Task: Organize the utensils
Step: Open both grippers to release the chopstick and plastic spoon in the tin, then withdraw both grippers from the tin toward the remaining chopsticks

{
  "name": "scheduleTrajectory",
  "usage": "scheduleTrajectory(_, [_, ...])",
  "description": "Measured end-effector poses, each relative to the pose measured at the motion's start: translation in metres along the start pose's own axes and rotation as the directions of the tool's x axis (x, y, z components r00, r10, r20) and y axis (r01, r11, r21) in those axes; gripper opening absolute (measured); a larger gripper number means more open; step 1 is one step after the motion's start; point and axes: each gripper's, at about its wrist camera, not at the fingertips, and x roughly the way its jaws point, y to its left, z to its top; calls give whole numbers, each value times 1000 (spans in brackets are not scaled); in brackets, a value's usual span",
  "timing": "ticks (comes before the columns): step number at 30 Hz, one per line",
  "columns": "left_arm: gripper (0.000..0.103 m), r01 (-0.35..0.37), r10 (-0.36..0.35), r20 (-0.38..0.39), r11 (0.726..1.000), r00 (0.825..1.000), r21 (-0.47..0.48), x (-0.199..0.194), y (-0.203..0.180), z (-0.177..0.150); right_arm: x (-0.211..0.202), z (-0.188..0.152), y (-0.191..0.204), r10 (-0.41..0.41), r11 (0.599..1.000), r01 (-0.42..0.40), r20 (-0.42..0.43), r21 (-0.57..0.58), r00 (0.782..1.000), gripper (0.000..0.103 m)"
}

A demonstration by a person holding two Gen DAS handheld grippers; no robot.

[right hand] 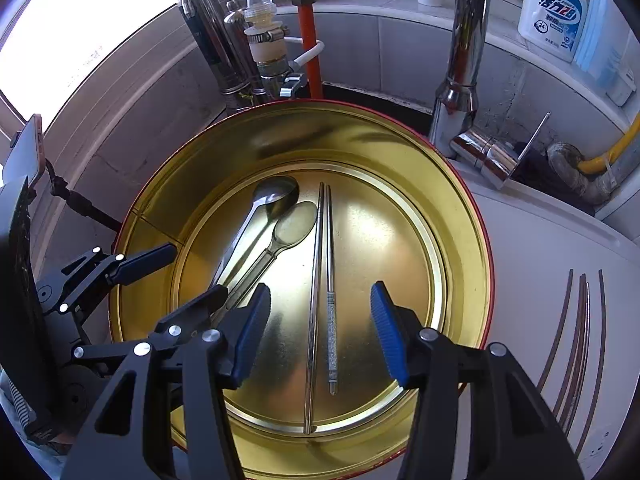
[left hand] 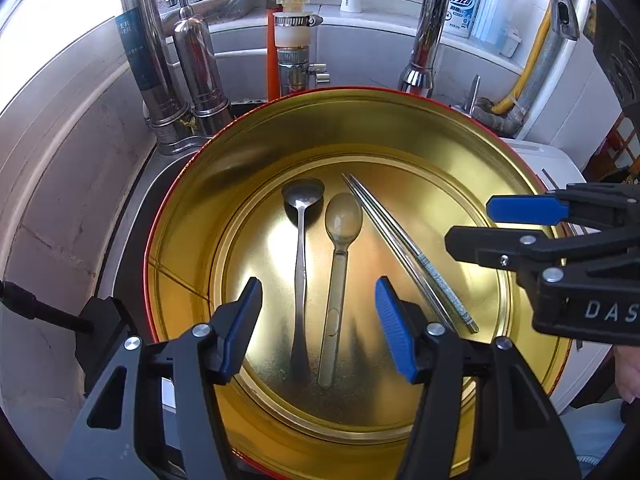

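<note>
In the gold tin we see a metal spoon, a clear spoon and two chopsticks lying flat on its floor, the spoons side by side and the chopsticks just right of them. We hold the left gripper released above the spoon handles, gripping nothing. We hold the right gripper released above the chopsticks, likewise empty; the tin sits at a sink below the faucet.

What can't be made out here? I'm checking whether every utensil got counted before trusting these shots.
- Metal spoon: handle end hidden behind the left gripper in the right wrist view.
- Clear spoon: handle end hidden there too.
- Tin: near rim cut off by the gripper bodies, both views.
- Tray behind the pipes: contents too small, left wrist view.
</note>
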Motion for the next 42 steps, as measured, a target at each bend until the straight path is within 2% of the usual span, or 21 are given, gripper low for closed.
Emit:
scheduleTrajectory(13, [59, 0, 0, 2, 1000, 1000, -10, -2, 0, -2, 2, -5, 2, 14, 1000, -14, -4, 11, 1000, 56])
scheduleTrajectory(16, [66, -6, 6, 6, 1000, 1000, -15, -3, 0, -2, -2, -7, 1, 22, 1000, -22, 17, 15, 1000, 65])
scheduleTrajectory(20, [70, -18, 18, 8, 1000, 1000, -21, -6, -2, -4, -13, -10, 1, 10, 1000, -10, 67, 7, 998, 83])
scheduleTrajectory(23, [75, -2, 4, 36, 999, 999, -39, -13, -3, -5, -26, -14, -5, 10, 1000, -14, 142, 25, 990, 89])
scheduleTrajectory(29, [78, 26, -20, 116, 999, 993, -46, -32, -19, -8, -59, -28, -35, 11, 993, -43, 275, 110, 961, 91])
scheduleTrajectory(33, [78, 45, -37, 187, 998, 982, -41, -46, -39, -11, -80, -46, -64, 20, 984, -81, 347, 162, 938, 91])
scheduleTrajectory(35, [78, 52, -39, 198, 997, 979, -60, -52, -50, -11, -90, -55, -80, 8, 979, -80, 355, 189, 935, 91])
scheduleTrajectory(37, [78, 93, -79, 208, 994, 975, -58, -57, -61, -13, -98, -65, -98, -5, 972, -81, 363, 222, 932, 91])
scheduleTrajectory(39, [79, 74, -66, 210, 997, 976, -31, -60, -73, -12, -106, -76, -117, -30, 961, -78, 380, 266, 924, 91])
scheduleTrajectory(42, [79, 54, -48, 215, 998, 976, -23, -63, -88, -10, -112, -90, -145, -48, 937, -87, 372, 338, 927, 91])
